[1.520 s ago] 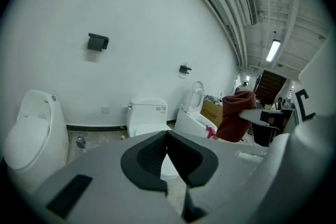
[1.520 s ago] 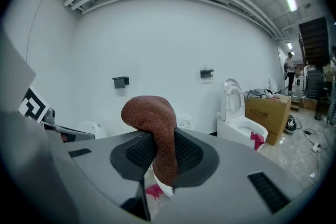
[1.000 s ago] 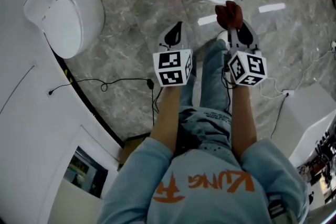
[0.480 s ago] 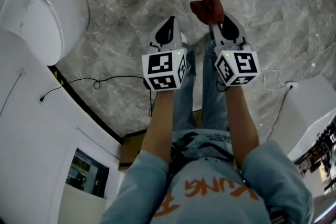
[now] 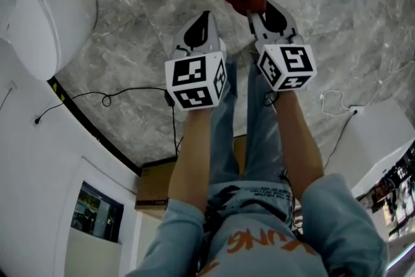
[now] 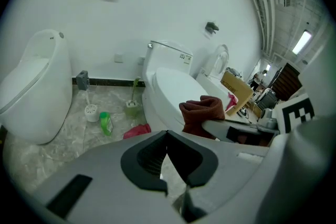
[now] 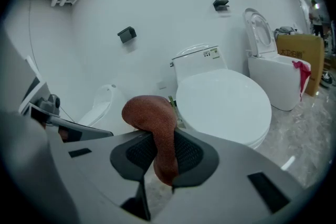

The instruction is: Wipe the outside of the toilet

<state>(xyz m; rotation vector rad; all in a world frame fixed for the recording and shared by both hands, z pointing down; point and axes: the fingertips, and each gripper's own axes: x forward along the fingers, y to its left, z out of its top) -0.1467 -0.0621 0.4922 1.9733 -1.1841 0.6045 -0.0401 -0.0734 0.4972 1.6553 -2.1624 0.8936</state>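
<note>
A: What is held by the right gripper [image 5: 267,15]?

B: A rust-brown cloth [image 7: 151,112] of looped, towel-like weave is pinched between its ribbed dark fingers [image 7: 193,156]. It is bunched into a rounded lump above them, and a narrow tail is seen hanging below.

A: And the left gripper [image 6: 167,150]?

B: Its fingers [image 6: 144,157] are closed tip to tip, with only a thin wedge of floor seen between them lower down. Nothing is held.

A: Where is the toilet found?

B: The toilet [image 7: 223,105] is set straight ahead against the white wall. It is made of glossy white ceramic, with a broad oval lid shut flat and a boxy cistern behind. The cloth is held in the air just short of its front rim and is not touching it.

A: What else is seen?

B: The floor [image 5: 130,48] is laid in grey veined stone. A smooth, egg-shaped white fixture [image 5: 35,10] is placed to the left, and a second toilet [image 7: 270,73] with its lid raised is placed to the right. A green bottle [image 6: 105,123] and a crumpled red rag [image 6: 136,131] are seen lying on the floor beside the toilet's base.
</note>
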